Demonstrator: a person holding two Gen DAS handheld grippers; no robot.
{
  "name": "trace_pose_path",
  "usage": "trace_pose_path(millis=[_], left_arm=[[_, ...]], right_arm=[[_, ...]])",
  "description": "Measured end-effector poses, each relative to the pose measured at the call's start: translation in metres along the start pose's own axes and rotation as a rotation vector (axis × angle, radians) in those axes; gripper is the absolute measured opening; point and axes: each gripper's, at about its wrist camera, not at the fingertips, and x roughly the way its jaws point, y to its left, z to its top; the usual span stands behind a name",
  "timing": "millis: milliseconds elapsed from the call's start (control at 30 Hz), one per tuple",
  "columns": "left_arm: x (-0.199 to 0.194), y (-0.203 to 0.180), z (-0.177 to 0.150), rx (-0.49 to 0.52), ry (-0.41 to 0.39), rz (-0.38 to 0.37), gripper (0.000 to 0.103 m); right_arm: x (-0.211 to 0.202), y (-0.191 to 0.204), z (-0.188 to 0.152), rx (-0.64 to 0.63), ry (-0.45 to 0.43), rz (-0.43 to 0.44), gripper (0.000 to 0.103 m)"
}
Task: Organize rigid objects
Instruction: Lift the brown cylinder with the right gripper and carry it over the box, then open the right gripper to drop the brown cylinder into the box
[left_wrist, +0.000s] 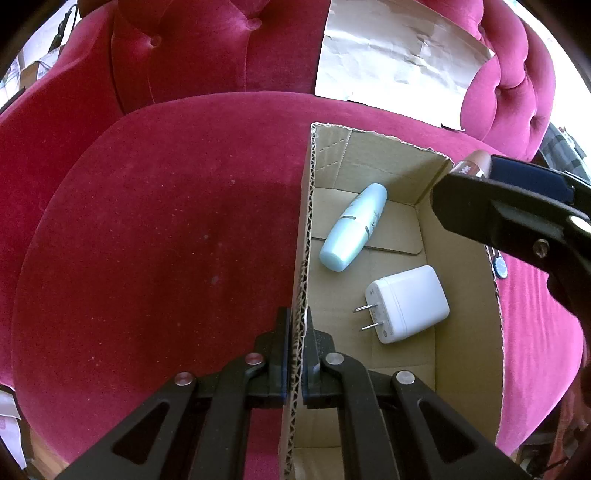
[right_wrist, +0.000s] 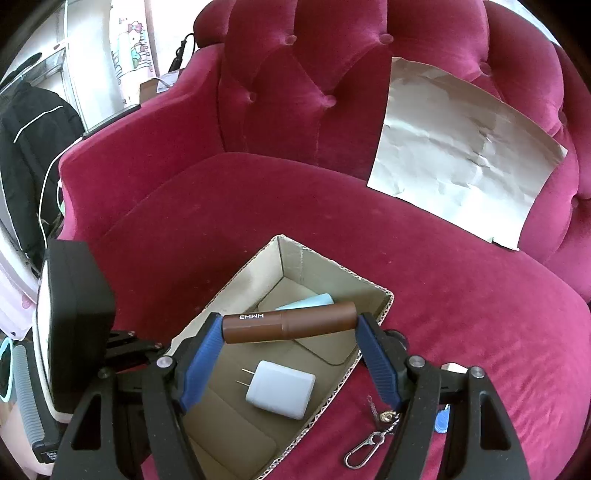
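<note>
We read "EMWM" in white letters on the brown tube (right_wrist: 290, 326), which lies crosswise between the right gripper (right_wrist: 290, 328)'s spread blue jaws, pinched end to end above the cardboard box (right_wrist: 373, 323) on the red sofa seat (right_wrist: 461, 314). The left gripper (left_wrist: 297, 354)'s jaws are pressed together on the box's left wall. Inside lie a white charger (right_wrist: 280, 389) and a pale blue bottle (left_wrist: 352, 227).
</note>
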Motion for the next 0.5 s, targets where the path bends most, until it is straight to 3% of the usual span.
trace_pose_path(millis=[233, 300, 500], left_arm=[[0.0000, 0.0008, 0.0003, 0.000, -0.001, -0.001, 0.004], [0.0002, 0.0010, 0.0002, 0.000, -0.002, -0.001, 0.004], [0.0008, 0.0010, -0.0002, 0.004, -0.003, -0.002, 0.004]], right_arm=[[-0.0031, 0.0019, 0.0000, -0.014, -0.010, 0.010, 0.079], [-0.0037, 0.0014, -0.0003, -0.012, -0.011, 0.007, 0.089], [-0.0015, -0.0049, -0.0003, 0.001, 0.004, -0.024, 0.103]])
